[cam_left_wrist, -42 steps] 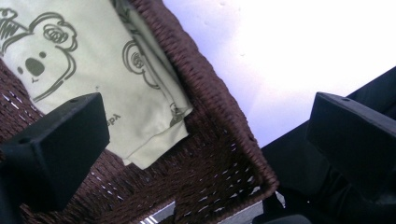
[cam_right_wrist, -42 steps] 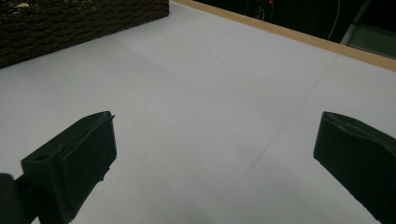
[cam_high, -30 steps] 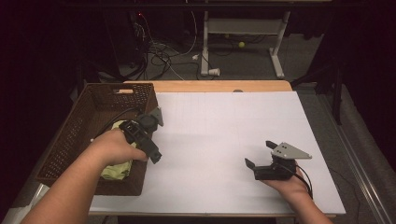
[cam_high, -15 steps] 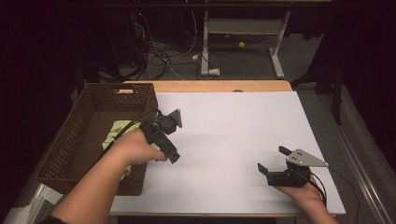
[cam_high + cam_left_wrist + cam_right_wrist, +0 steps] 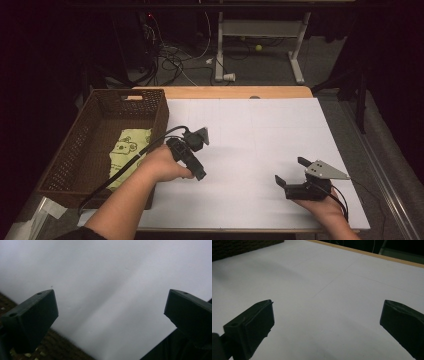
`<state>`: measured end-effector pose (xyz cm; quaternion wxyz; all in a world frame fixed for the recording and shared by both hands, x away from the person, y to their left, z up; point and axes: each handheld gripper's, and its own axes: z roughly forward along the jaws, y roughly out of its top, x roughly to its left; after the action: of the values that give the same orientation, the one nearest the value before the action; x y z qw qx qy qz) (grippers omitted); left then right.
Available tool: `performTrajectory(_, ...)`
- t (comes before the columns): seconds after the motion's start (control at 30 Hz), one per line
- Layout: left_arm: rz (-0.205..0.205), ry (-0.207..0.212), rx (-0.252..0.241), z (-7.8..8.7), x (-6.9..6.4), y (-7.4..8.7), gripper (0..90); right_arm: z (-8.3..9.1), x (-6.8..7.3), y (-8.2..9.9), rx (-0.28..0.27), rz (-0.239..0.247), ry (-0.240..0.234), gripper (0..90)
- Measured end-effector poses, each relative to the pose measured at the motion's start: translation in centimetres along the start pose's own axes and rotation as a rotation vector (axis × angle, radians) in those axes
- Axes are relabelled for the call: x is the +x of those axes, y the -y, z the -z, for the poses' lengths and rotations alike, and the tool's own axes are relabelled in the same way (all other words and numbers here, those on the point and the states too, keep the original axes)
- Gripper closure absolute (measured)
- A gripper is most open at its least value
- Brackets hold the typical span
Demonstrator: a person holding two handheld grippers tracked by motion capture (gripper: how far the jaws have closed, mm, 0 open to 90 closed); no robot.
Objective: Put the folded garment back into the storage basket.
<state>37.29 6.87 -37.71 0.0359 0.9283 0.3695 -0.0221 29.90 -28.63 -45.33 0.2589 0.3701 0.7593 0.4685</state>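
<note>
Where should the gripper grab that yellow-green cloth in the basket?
Probably from straight above, pinching a raised fold near the middle of the yellow-green cloth. It lies flat on the floor of the brown wicker basket, whose tall walls block any sideways approach.

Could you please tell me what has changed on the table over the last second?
The left gripper has come out of the wicker basket and moved right, over the white table, jaws open and empty. The yellow-green cloth now lies uncovered in the basket. The right gripper drifted slightly right, open throughout.
</note>
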Motion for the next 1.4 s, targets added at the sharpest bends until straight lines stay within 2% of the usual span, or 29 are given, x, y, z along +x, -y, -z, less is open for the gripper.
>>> performTrajectory(0.17, -0.007, 0.021, 0.023, -2.4, -0.2, -0.8, 0.0, 0.1, 0.0, 0.0, -0.008, 0.003, -0.001, 0.7)
performTrajectory(0.43, -0.018, 0.023, 0.056, -5.6, -0.7, -1.1, 0.0, 0.0, 0.0, 0.0, -0.006, 0.005, -0.006, 0.7)
performTrajectory(0.53, -0.019, 0.045, 0.044, -6.6, -0.9, -1.0, 0.0, -0.1, 0.0, 0.1, -0.004, 0.007, -0.007, 0.7)
performTrajectory(0.67, -0.017, 0.041, 0.014, -7.0, -1.0, -0.8, 0.0, -0.1, 0.0, 0.1, -0.004, 0.004, -0.01, 0.7)
performTrajectory(0.8, -0.018, 0.035, -0.047, -7.0, -1.2, -0.4, 0.0, -0.2, 0.0, 0.2, -0.002, 0.003, -0.009, 0.7)
performTrajectory(0.97, 0.014, 0.054, -0.159, -7.1, -1.1, 0.5, 0.0, -0.1, 0.0, 0.2, -0.006, 0.004, -0.01, 0.7)
performTrajectory(1.23, 0.037, 0.059, -0.427, -7.3, -1.1, 2.2, 0.0, 0.0, 0.1, 0.3, -0.012, 0.003, -0.008, 0.7)
performTrajectory(1.4, 0.033, 0.068, -0.579, -7.4, -1.4, 3.1, 0.0, 0.3, 0.0, 0.4, -0.015, -0.001, -0.003, 0.7)
